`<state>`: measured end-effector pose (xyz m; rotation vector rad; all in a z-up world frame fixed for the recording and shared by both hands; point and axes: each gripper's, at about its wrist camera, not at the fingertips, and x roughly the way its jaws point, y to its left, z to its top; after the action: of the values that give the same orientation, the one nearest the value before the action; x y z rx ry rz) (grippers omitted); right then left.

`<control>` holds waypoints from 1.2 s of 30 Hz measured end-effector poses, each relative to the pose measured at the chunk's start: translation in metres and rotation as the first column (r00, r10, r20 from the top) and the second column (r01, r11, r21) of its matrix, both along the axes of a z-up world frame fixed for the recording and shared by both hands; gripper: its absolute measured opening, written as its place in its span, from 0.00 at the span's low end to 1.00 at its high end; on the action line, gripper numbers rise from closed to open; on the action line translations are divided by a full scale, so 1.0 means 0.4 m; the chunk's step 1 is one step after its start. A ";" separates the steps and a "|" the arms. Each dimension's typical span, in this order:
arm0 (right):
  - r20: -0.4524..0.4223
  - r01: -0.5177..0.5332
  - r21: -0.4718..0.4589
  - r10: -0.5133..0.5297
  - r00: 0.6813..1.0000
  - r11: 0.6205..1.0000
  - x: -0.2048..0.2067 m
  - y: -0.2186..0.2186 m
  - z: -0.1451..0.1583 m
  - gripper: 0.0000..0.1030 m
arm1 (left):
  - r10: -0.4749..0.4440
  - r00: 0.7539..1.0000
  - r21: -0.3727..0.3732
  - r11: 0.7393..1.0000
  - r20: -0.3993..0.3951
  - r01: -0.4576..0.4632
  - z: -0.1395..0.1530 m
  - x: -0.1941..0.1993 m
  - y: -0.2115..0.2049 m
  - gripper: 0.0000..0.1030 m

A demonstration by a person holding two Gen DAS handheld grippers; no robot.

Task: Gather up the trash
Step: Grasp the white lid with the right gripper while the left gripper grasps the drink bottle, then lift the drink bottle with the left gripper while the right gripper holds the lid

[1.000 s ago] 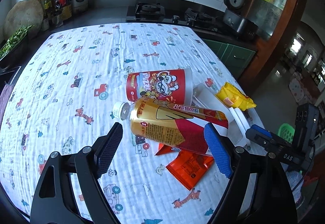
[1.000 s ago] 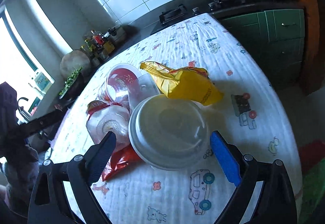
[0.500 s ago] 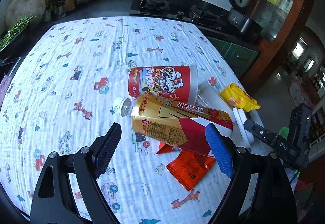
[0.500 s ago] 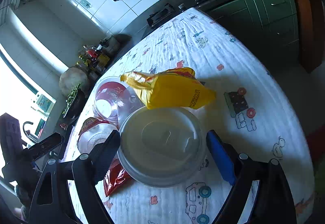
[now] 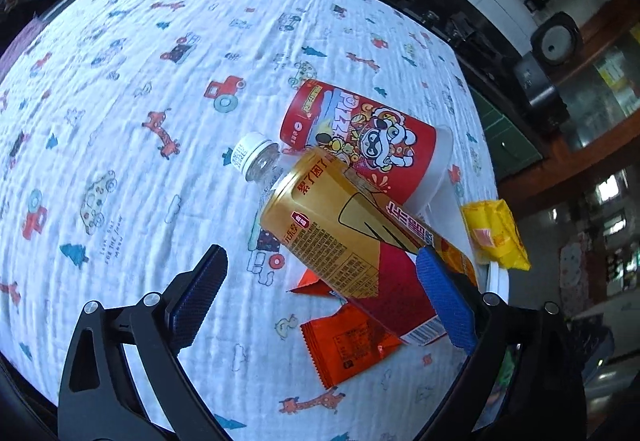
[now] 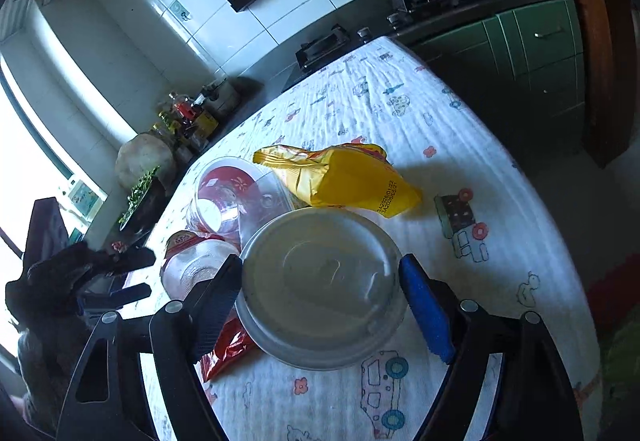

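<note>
A gold and red plastic bottle (image 5: pixel 352 237) with a white cap (image 5: pixel 250 153) lies on the patterned tablecloth (image 5: pixel 132 89), leaning on a red paper cup (image 5: pixel 360 137). An orange wrapper (image 5: pixel 352 341) lies under it. My left gripper (image 5: pixel 320 293) is open, its right finger beside the bottle's base. My right gripper (image 6: pixel 320 305) is open, its fingers either side of a round white plastic lid (image 6: pixel 324 285). A yellow snack bag (image 6: pixel 344 181) lies behind the lid; it also shows in the left wrist view (image 5: pixel 496 233).
A clear plastic cup (image 6: pixel 232 197) and the bottle's base (image 6: pixel 196 269) lie left of the lid. The table edge drops off at the right (image 6: pixel 552 225). A stove (image 6: pixel 324 41) and jars (image 6: pixel 184 121) stand on the counter behind.
My left gripper has tilted and moved closer to the bottle. My right gripper has come down nearer the white lid, its fingers now flanking it.
</note>
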<state>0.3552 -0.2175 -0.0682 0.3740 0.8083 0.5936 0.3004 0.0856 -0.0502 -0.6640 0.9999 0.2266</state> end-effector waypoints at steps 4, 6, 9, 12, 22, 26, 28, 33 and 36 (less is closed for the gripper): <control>0.054 -0.008 -0.044 0.010 0.999 0.999 -0.026 0.004 0.015 0.75 | 0.078 0.997 -0.074 0.994 0.002 -0.078 -0.016 0.011 0.007 0.91; 0.078 -0.006 -0.069 0.011 0.997 0.998 -0.041 0.007 0.017 0.75 | 0.110 0.994 -0.121 0.987 -0.010 -0.111 -0.028 0.017 0.007 0.91; 0.103 -0.010 -0.090 0.020 0.994 0.996 -0.059 0.011 0.016 0.75 | 0.170 0.985 -0.151 0.973 -0.032 -0.173 -0.042 0.023 0.007 0.91; 0.112 -0.016 -0.101 0.027 0.993 0.995 -0.073 0.013 0.012 0.75 | 0.195 0.980 -0.169 0.965 -0.049 -0.200 -0.057 0.034 0.002 0.91; 0.132 -0.014 -0.142 0.033 0.991 0.990 -0.108 0.006 0.004 0.75 | 0.188 0.982 -0.281 0.941 -0.035 -0.190 -0.083 0.041 0.014 0.74; 0.139 -0.004 -0.137 0.024 0.990 0.991 -0.128 -0.006 0.006 0.75 | 0.147 0.989 -0.282 0.948 -0.016 -0.145 -0.075 0.013 0.028 0.73; 0.142 0.001 -0.135 0.019 0.990 0.991 -0.138 -0.011 0.011 0.75 | 0.112 0.994 -0.275 0.956 0.000 -0.108 -0.066 -0.006 0.032 0.73; 0.158 0.019 -0.129 0.001 0.988 0.992 -0.173 -0.024 0.031 0.75 | 0.005 0.998 -0.245 0.969 0.063 0.010 -0.024 -0.060 0.040 0.71; 0.170 0.032 -0.127 -0.010 0.985 0.991 -0.192 -0.030 0.044 0.75 | -0.060 0.993 -0.228 0.970 0.107 0.083 0.004 -0.090 0.043 0.70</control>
<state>0.2782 -0.2295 -0.0505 0.2099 0.6747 0.5424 0.2642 0.1028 -0.0485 -0.8426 0.9609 0.0122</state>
